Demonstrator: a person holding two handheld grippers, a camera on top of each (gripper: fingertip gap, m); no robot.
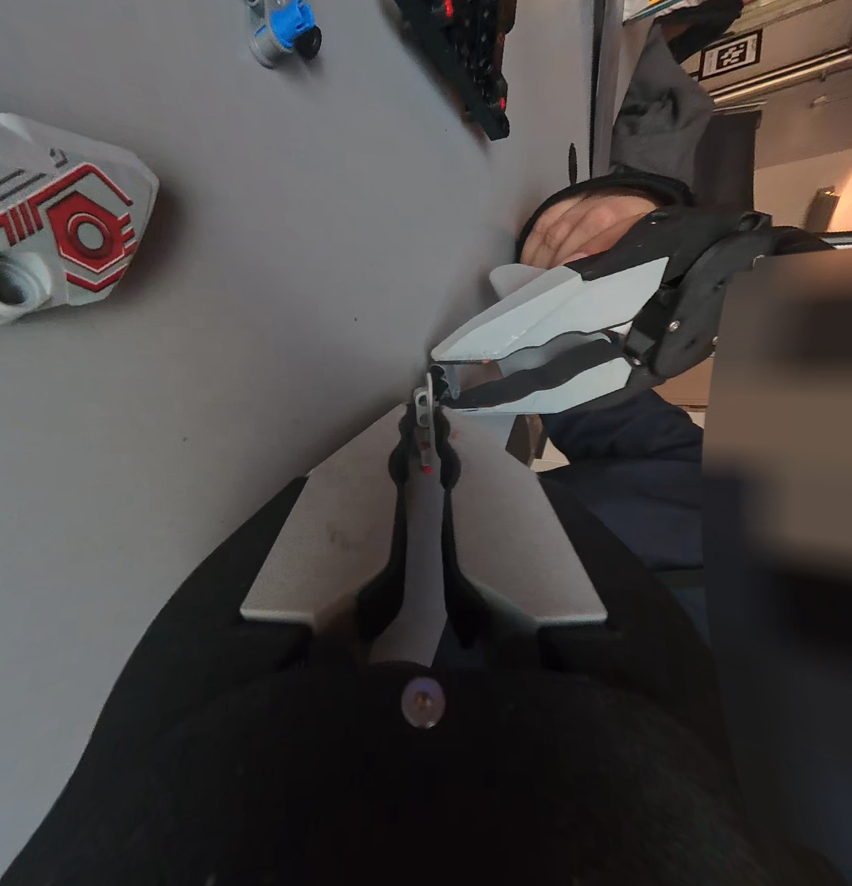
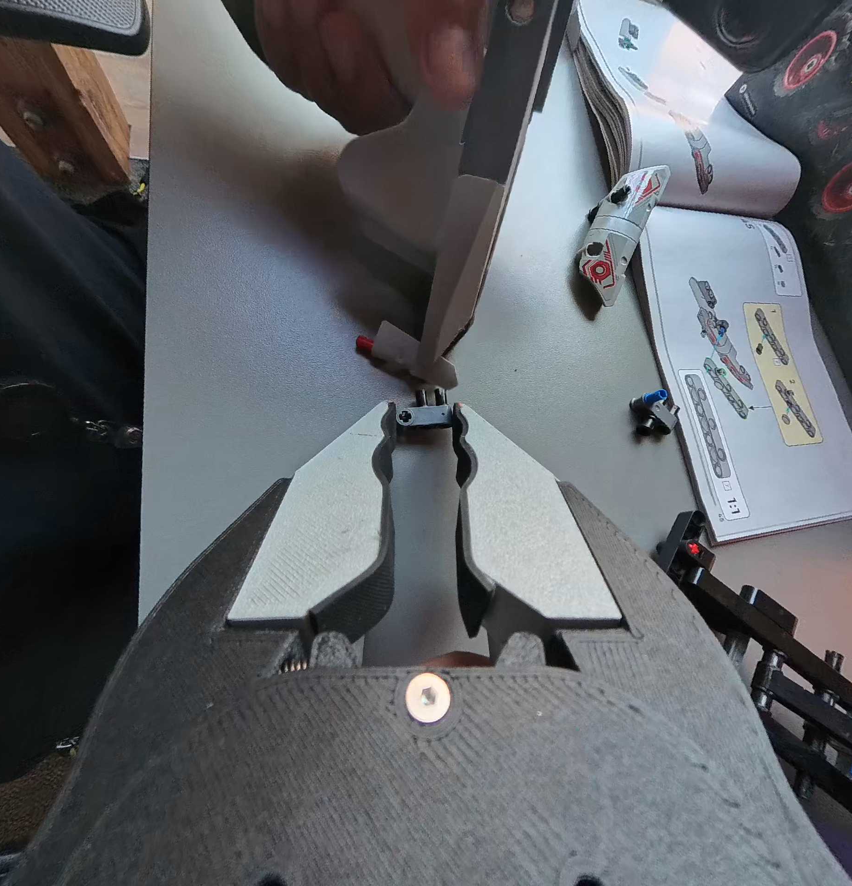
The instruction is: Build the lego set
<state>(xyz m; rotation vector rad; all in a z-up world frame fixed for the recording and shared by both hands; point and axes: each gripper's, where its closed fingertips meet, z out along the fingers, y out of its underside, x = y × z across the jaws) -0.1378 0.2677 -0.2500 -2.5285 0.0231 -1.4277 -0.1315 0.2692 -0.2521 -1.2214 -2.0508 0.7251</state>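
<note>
A: Lego set first, biggest parts down: the black beam frame (image 2: 769, 671) lies at the right edge of the bench (image 2: 251, 297), the open instruction booklet (image 2: 731, 364) beyond it, the grey panel with red markings (image 2: 616, 235) beside the booklet, and a small grey-and-blue connector (image 2: 654, 412) near the page edge.

B: And the piece in hand?

A: Two of them, meeting above the bench near its front edge. The right gripper (image 2: 423, 419) has its jaws pinching a dark grey short liftarm (image 2: 423, 418); its long axis runs crosswise between the fingertips, cross-hole end to the left, with two black pin ends (image 2: 429, 397) poking forward.

B: The other side?

A: The left gripper (image 1: 423, 426) has its jaws pressed on a light grey connector (image 1: 421, 400) with a red axle (image 1: 426, 462). In the right wrist view the axle's red tip (image 2: 365, 342) points left, so that piece's long axis lies roughly parallel to the liftarm.

B: So the relation that matters?

A: The light piece sits just ahead of the pins, nearly touching. I'd judge the right gripper is nearer to close the gap, pushing straight forward along the pins; whether the holes line up I cannot tell.
</note>
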